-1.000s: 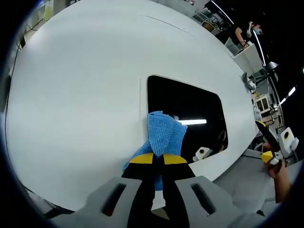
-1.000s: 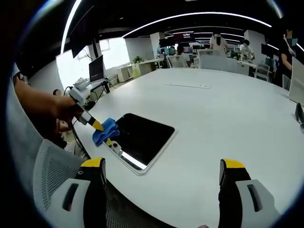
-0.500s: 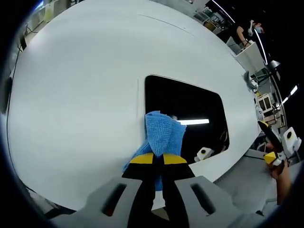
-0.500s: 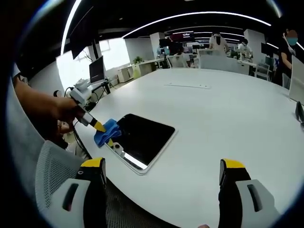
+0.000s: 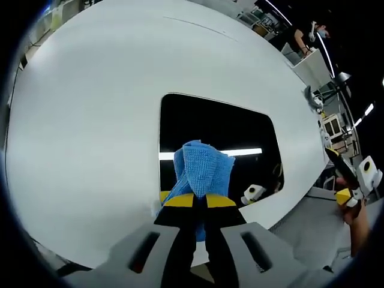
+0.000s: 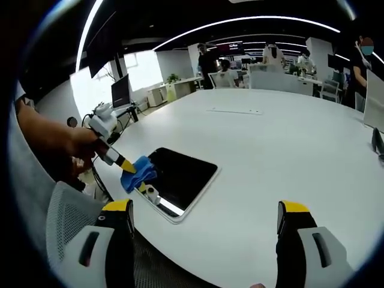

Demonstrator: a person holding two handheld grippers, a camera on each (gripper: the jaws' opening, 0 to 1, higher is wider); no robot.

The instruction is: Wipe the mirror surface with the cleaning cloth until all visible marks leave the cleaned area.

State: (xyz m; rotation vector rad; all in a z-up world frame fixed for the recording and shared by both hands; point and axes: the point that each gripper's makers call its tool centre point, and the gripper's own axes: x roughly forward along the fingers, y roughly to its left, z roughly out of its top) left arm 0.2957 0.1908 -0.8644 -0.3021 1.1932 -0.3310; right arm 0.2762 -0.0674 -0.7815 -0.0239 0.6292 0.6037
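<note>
the mirror (image 5: 222,135) lies flat on the white table (image 5: 90,108), near the edge closest to the person, its dark glass reflecting a ceiling light strip; in the right gripper view it shows as a dark rounded rectangle (image 6: 180,177) with a pale rim. the blue cloth (image 5: 203,171) is bunched into a wad and sits over the mirror's near edge, overlapping the glass, which looks like a sensible way to give a thick soft pad for rubbing rather than a loose flap. the left gripper (image 5: 200,207) has its jaws pressed together on the cloth's tail end, so the wad sticks out ahead of the yellow tips and can meet the glass without the gripper scraping it. from the right gripper view the left gripper (image 6: 120,161) comes in low and slanted from the table edge, a hand (image 6: 60,144) behind it, which suits pushing the cloth across the surface. whether any marks are on the glass is hard to tell, since it is dark and reflective. the right gripper (image 6: 204,219) hangs back off the table edge with its jaws wide apart, gripping nothing, likely kept clear so the mirror and cloth stay in sight.
</note>
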